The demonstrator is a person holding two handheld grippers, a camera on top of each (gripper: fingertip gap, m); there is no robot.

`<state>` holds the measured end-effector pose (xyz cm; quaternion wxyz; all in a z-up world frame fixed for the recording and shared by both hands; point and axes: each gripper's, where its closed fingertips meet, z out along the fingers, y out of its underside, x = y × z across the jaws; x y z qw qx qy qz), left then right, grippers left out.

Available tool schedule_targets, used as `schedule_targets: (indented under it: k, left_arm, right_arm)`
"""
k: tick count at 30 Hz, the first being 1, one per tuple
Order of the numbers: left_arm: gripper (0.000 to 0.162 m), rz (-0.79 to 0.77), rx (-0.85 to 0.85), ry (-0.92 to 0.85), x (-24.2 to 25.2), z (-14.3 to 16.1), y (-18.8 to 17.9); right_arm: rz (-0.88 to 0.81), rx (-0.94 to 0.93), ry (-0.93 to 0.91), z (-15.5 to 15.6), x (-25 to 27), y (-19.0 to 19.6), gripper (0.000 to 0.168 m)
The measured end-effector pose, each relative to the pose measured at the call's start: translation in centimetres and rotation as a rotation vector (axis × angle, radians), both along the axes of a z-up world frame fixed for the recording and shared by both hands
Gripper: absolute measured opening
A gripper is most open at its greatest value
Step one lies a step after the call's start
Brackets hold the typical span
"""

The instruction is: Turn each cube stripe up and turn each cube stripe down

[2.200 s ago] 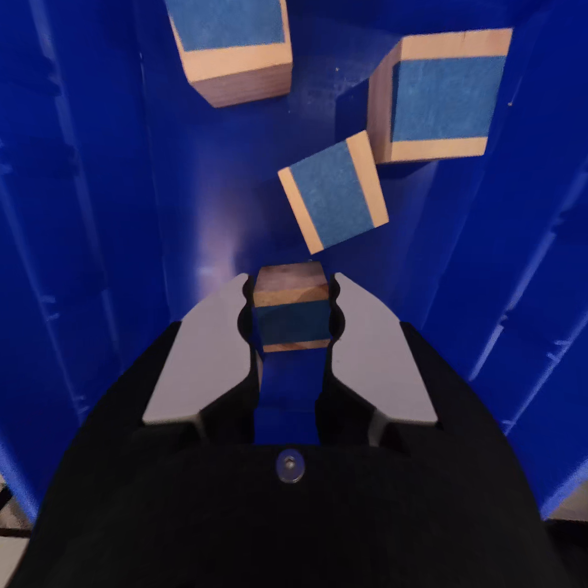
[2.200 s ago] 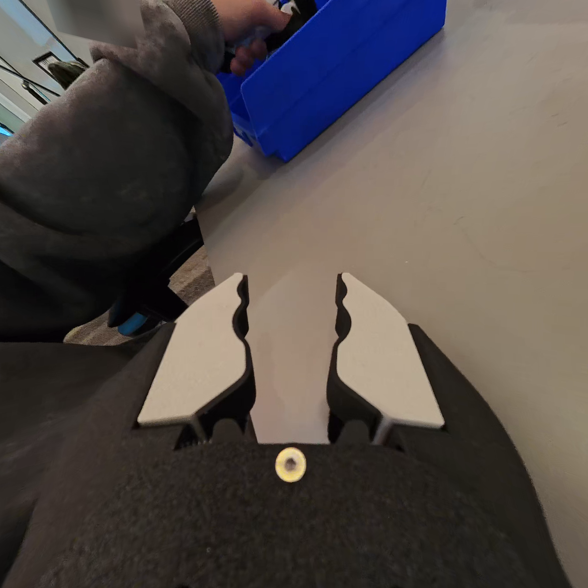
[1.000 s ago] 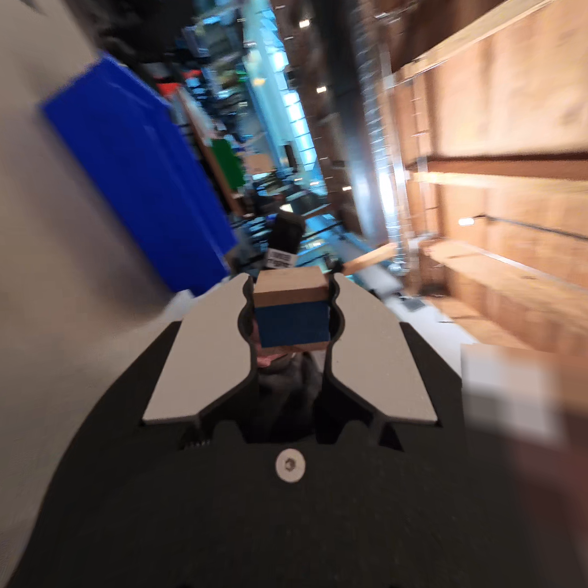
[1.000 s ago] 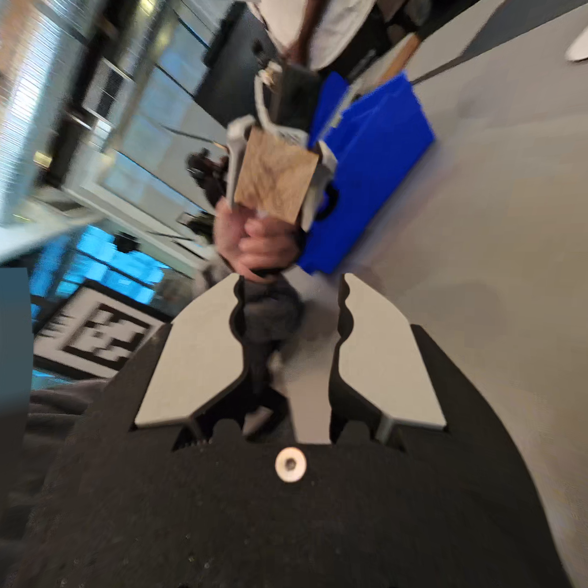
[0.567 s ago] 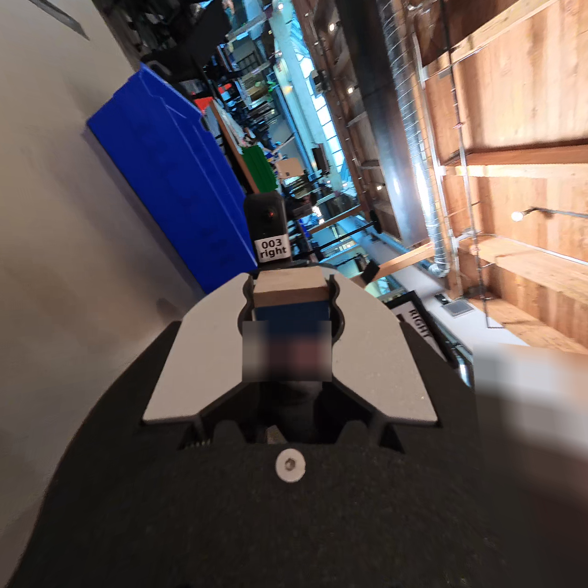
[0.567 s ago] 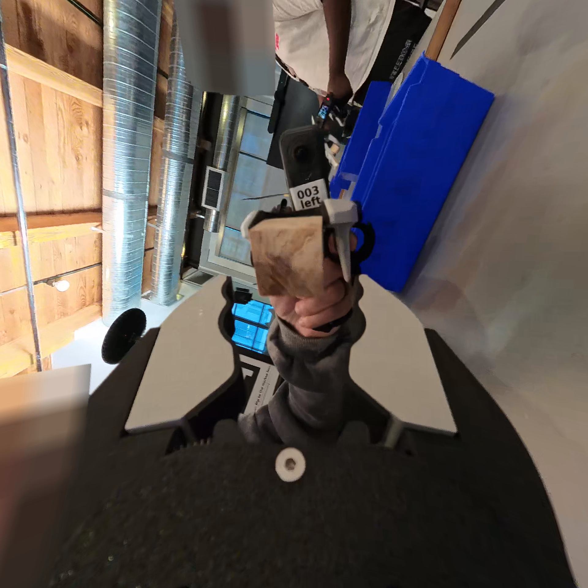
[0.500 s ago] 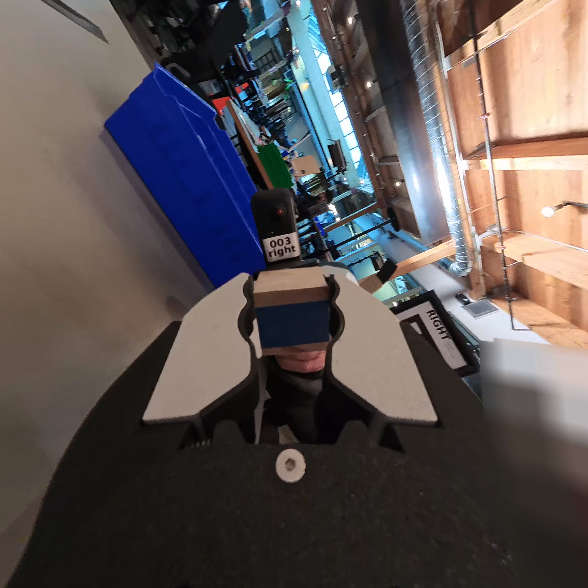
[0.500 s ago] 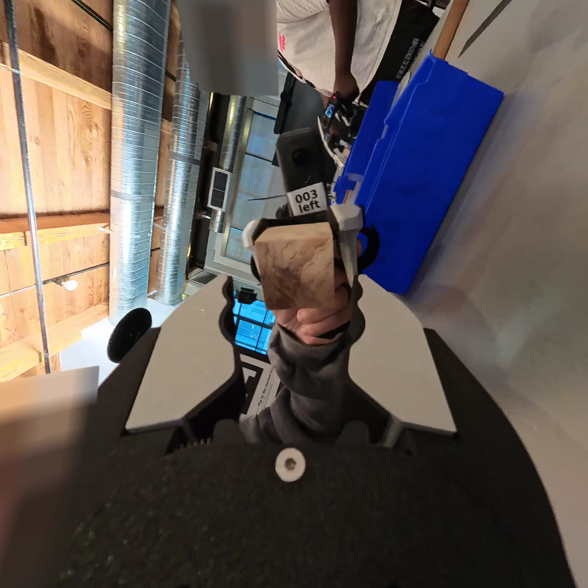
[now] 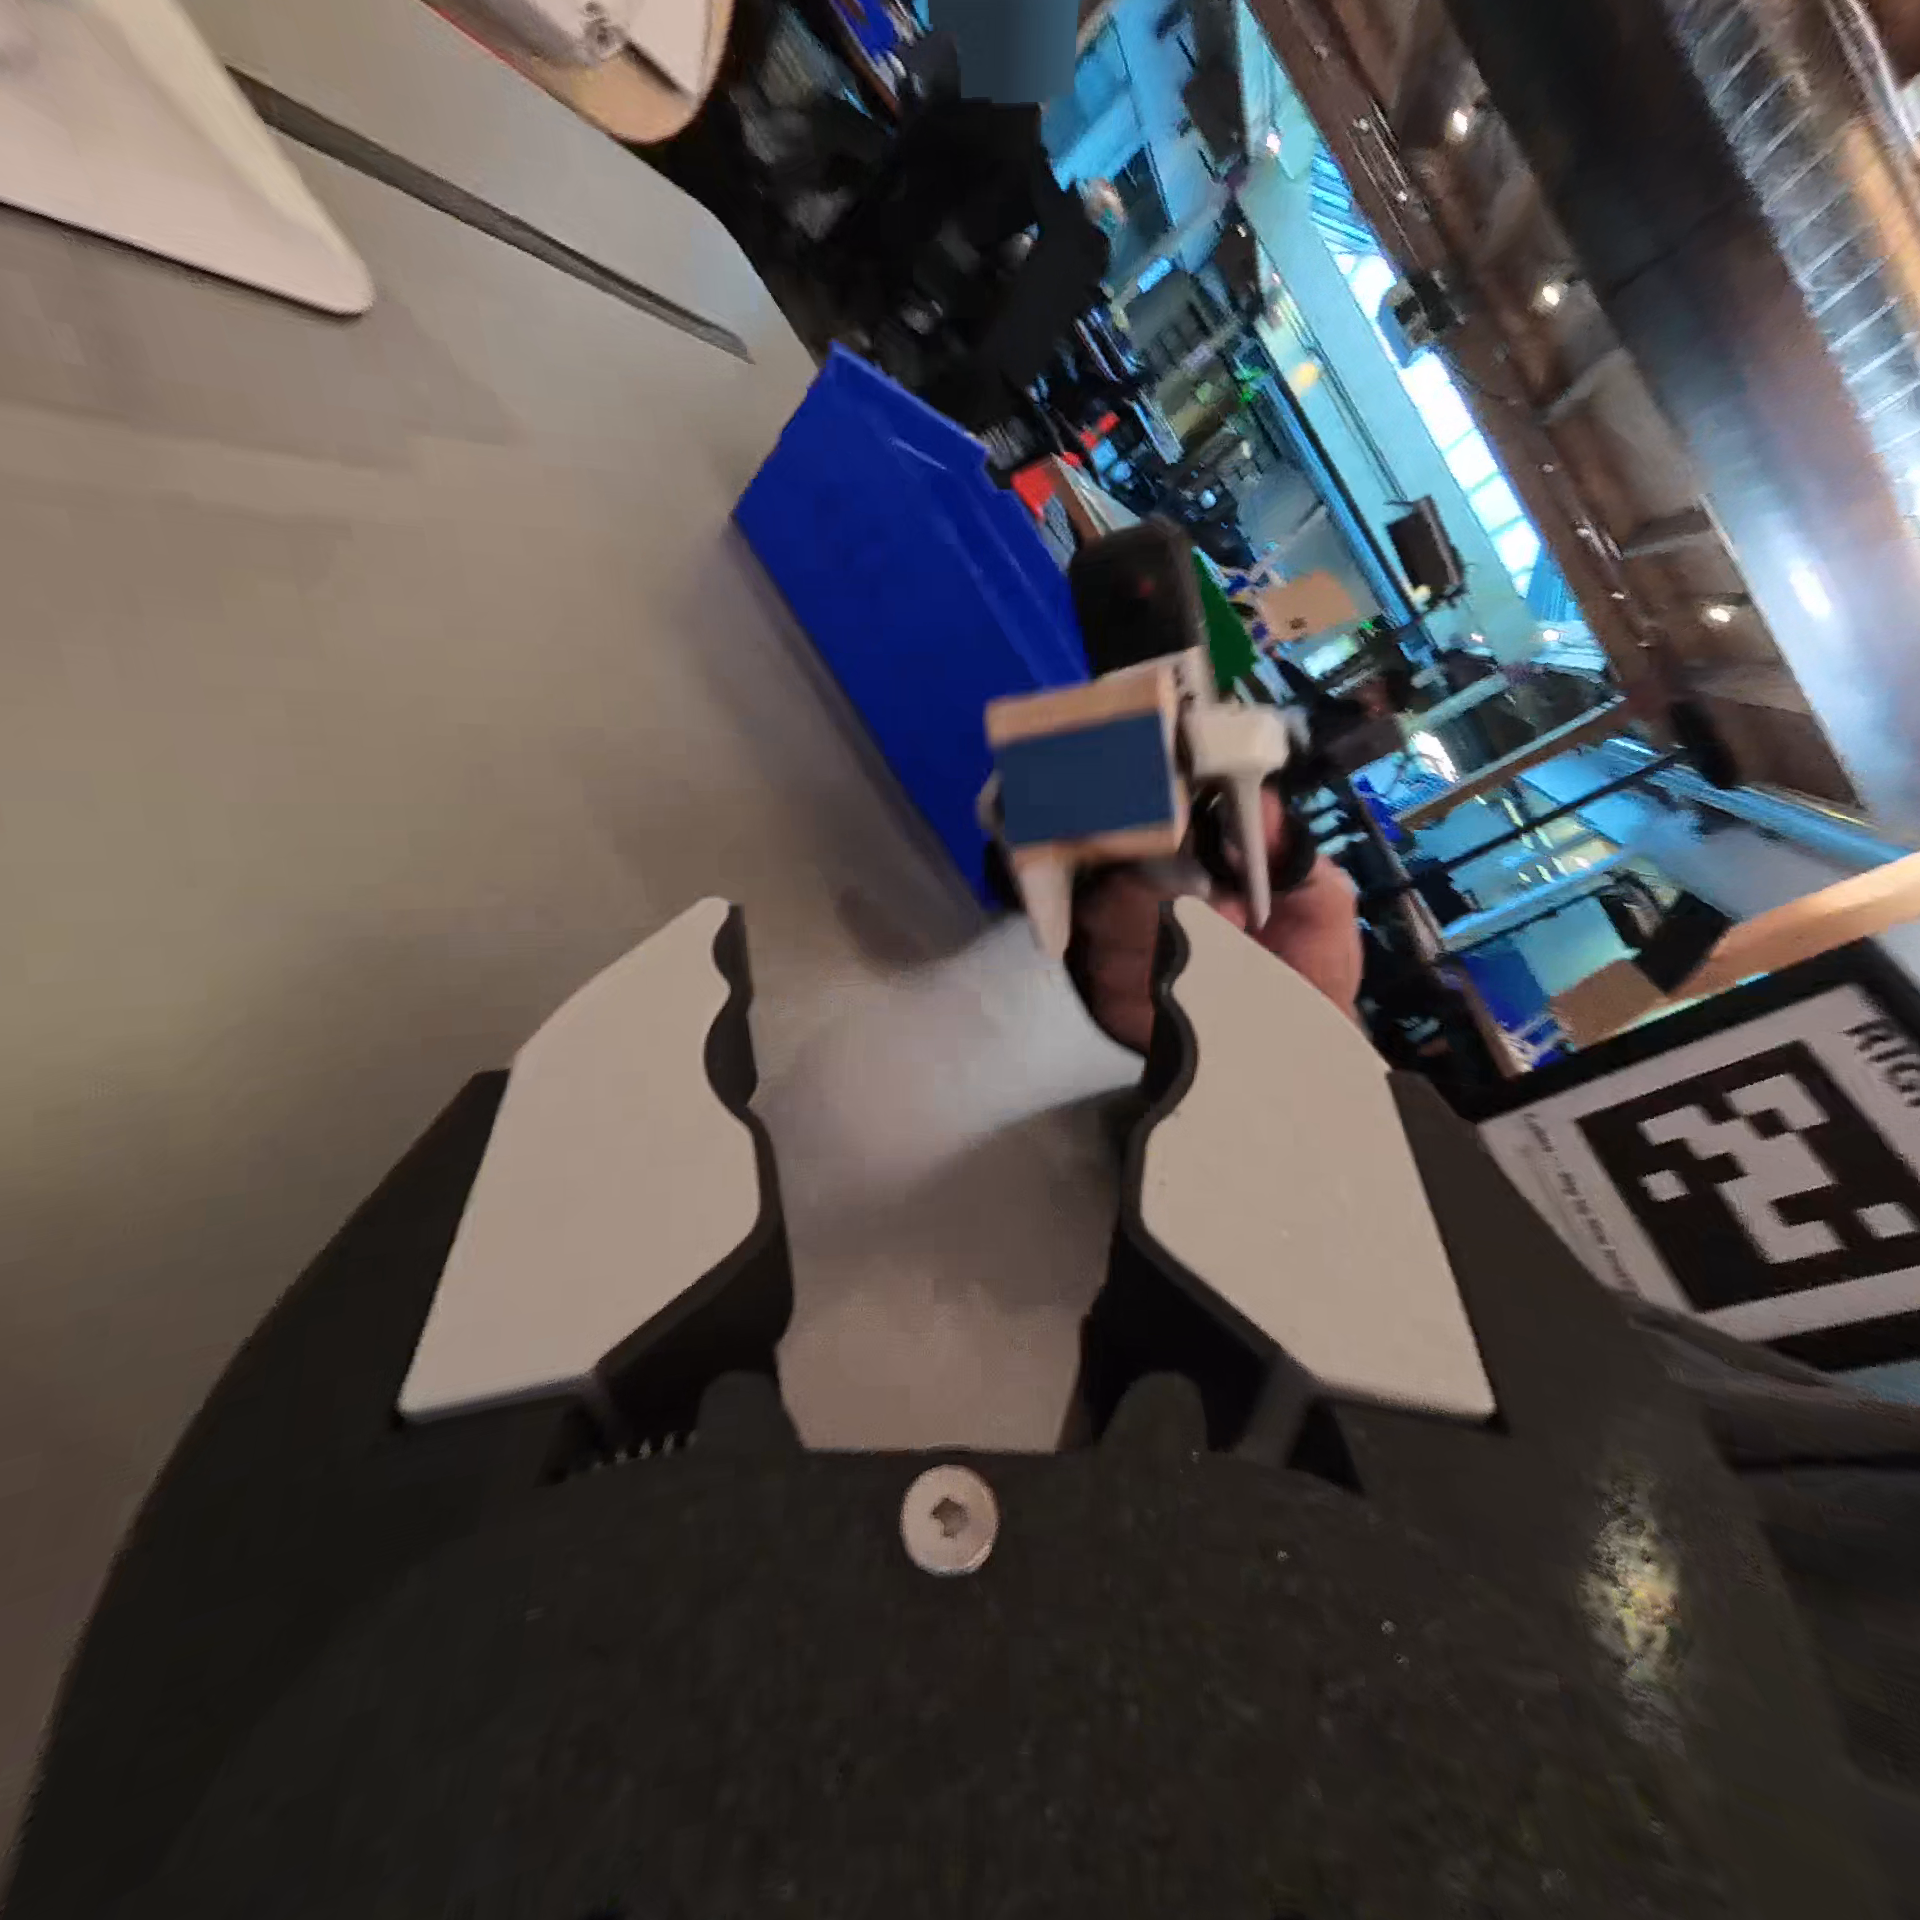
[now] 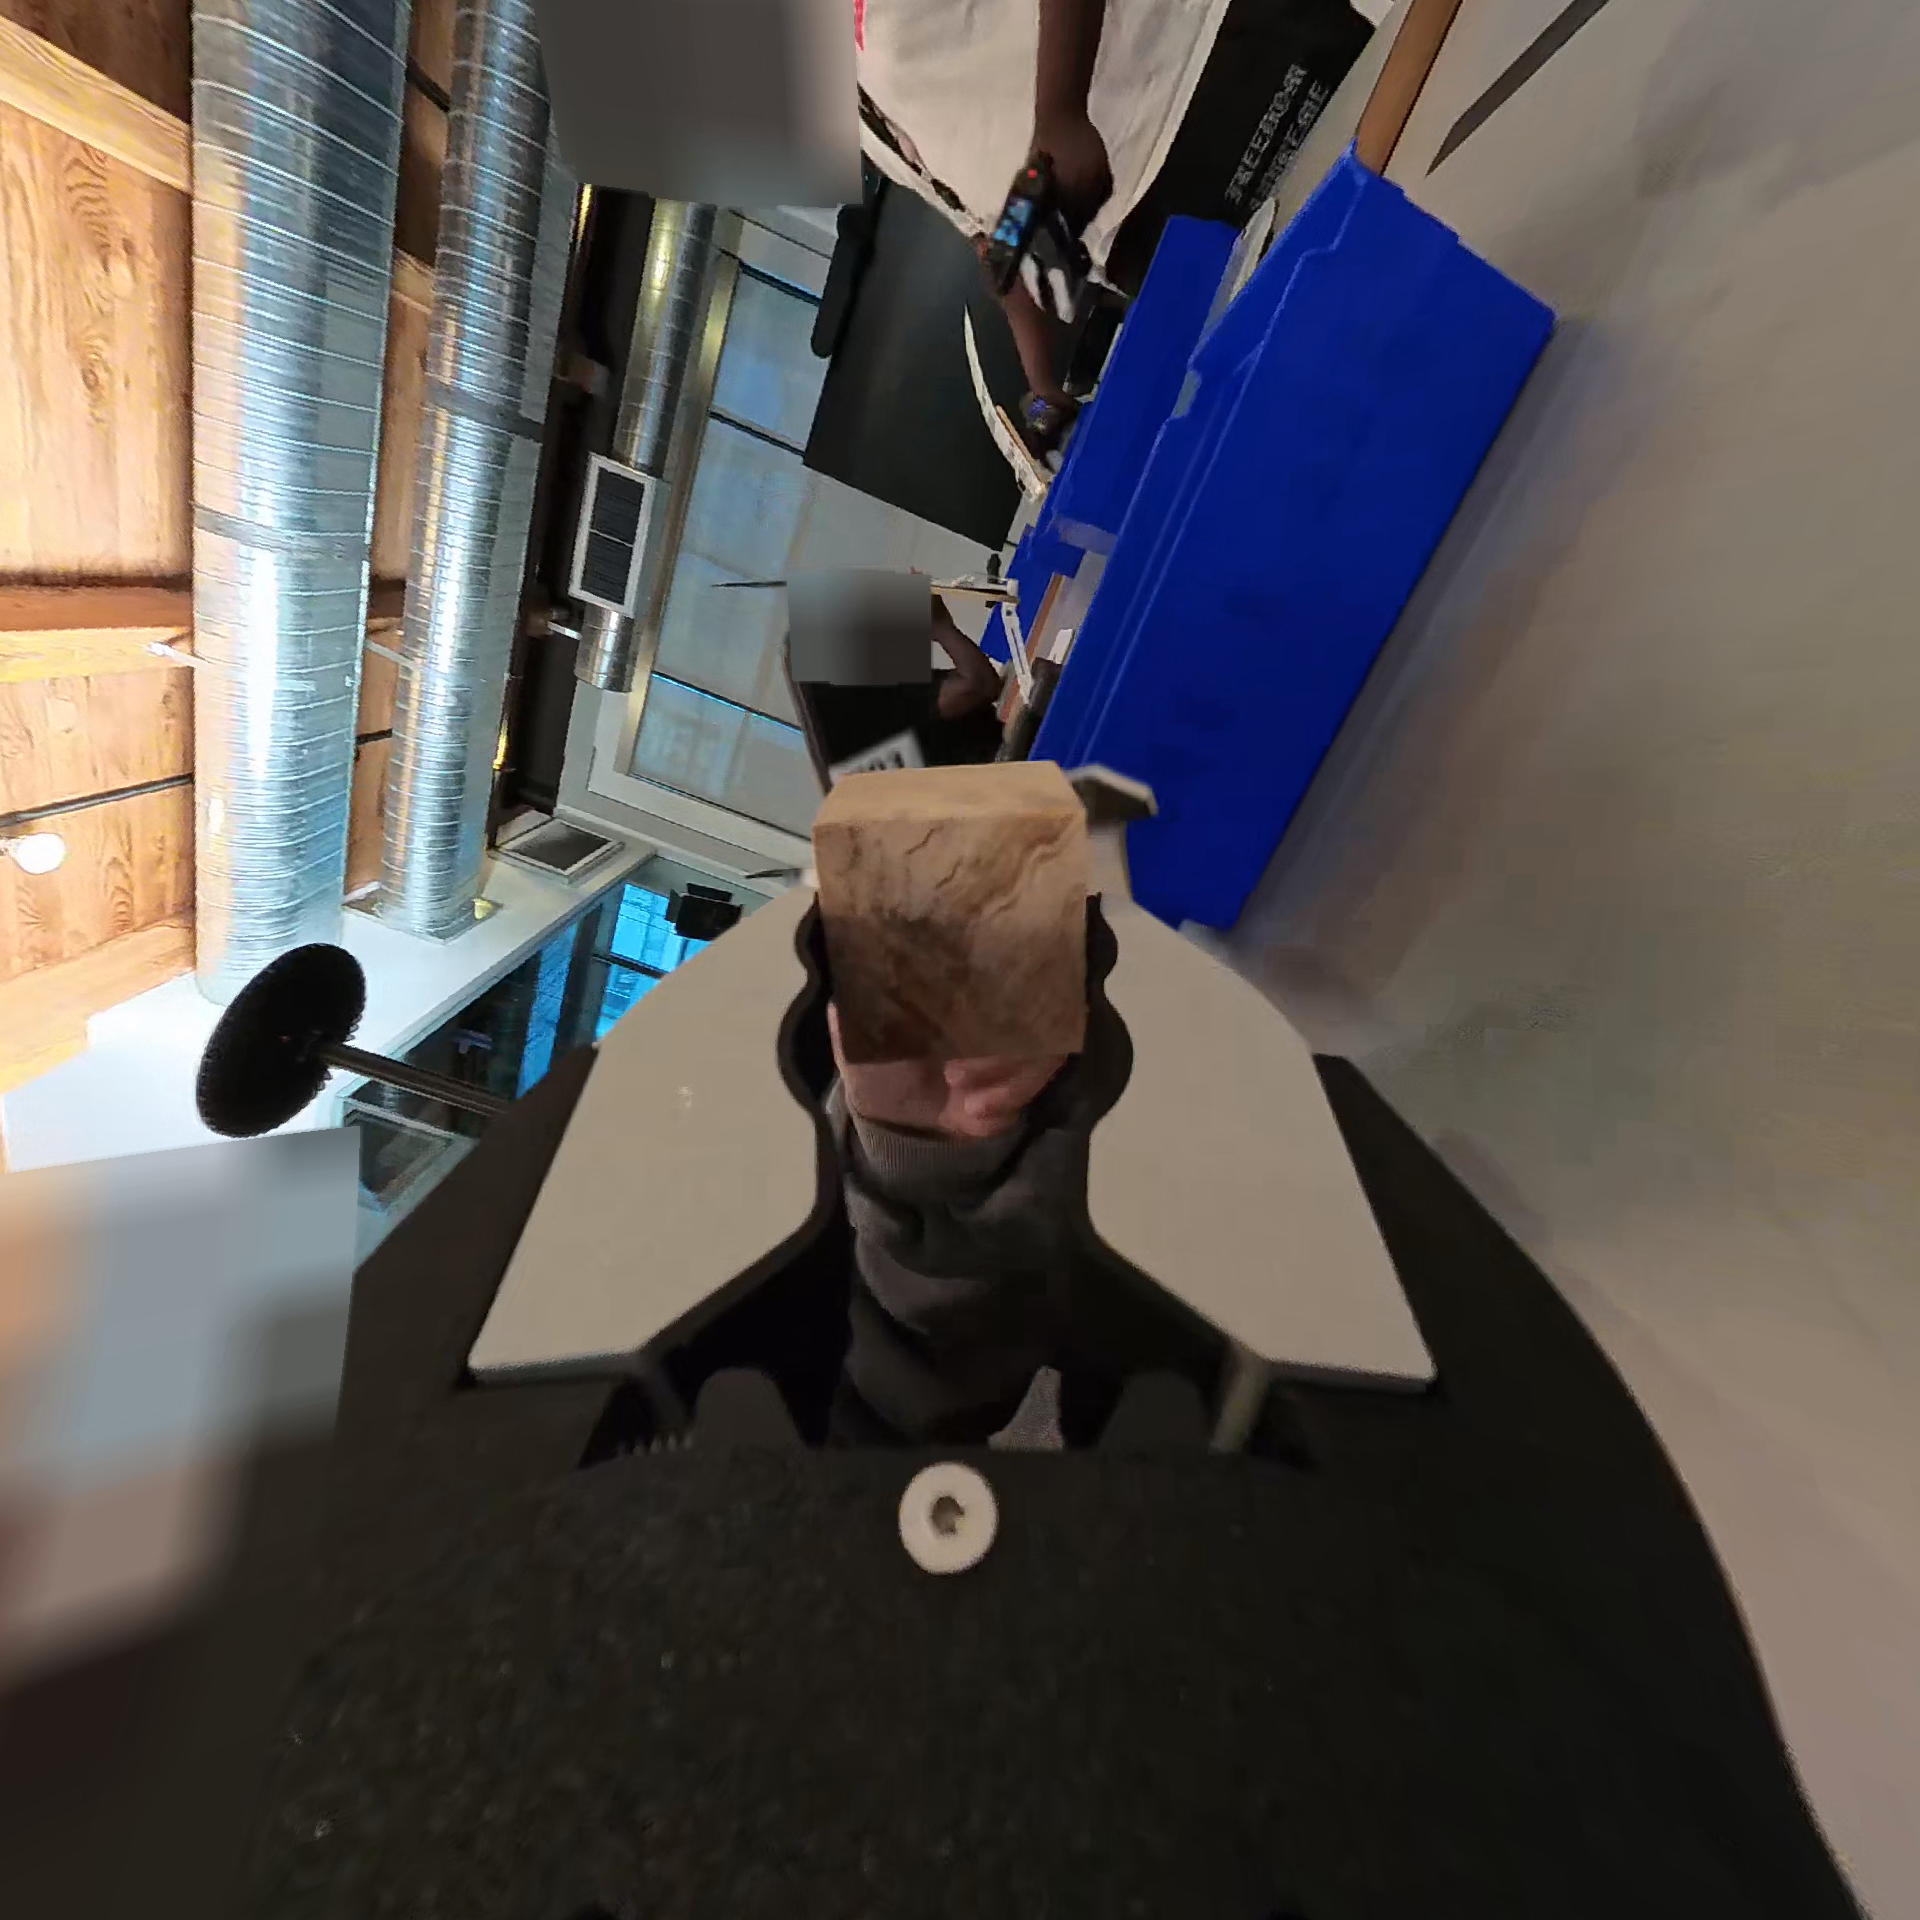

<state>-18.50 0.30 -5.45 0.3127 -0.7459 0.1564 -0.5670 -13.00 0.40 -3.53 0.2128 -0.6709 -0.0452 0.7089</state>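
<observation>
A wooden cube with a blue stripe (image 9: pixel 1086 774) is held in the air in front of my left gripper (image 9: pixel 951 925), which is open and empty. The white fingers (image 9: pixel 1042 883) of the right gripper clamp it, with the striped face turned toward the left camera. In the right wrist view my right gripper (image 10: pixel 951 914) is shut on the cube (image 10: pixel 951 925); only its bare wood face shows there. A hand and grey sleeve (image 10: pixel 935 1195) show behind it. Both views are rolled sideways.
A blue bin (image 9: pixel 894 623) stands on the grey table (image 9: pixel 312 727); it also shows in the right wrist view (image 10: pixel 1299 582). A white sheet (image 9: pixel 156 187) lies farther back. A black-and-white marker board (image 9: pixel 1745 1164) is at the right. A person (image 10: pixel 966 104) stands beyond the bins.
The left gripper lifted the cube out of the bin and met the right gripper in the air. The right gripper has shut on the cube; the left has opened and drawn back.
</observation>
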Motion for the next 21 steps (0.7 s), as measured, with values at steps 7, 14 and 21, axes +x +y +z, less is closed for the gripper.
schedule_targets:
  k: [7,14,21]
  left_arm:
    - [0.063,-0.107,-0.006,-0.155,-0.2,-2.7,-5.8]
    - [0.059,-0.212,0.08,-0.13,1.0,-1.0,-7.9]
    - [0.059,-0.322,-0.006,-0.185,2.2,-0.6,-9.6]
  right_arm:
    - [-0.025,0.054,-0.088,-0.3,0.6,-0.1,0.045]
    - [-0.382,0.34,-0.56,5.0,13.4,2.9,0.045]
    - [-0.541,-0.021,-1.29,-5.1,33.0,8.2,0.046]
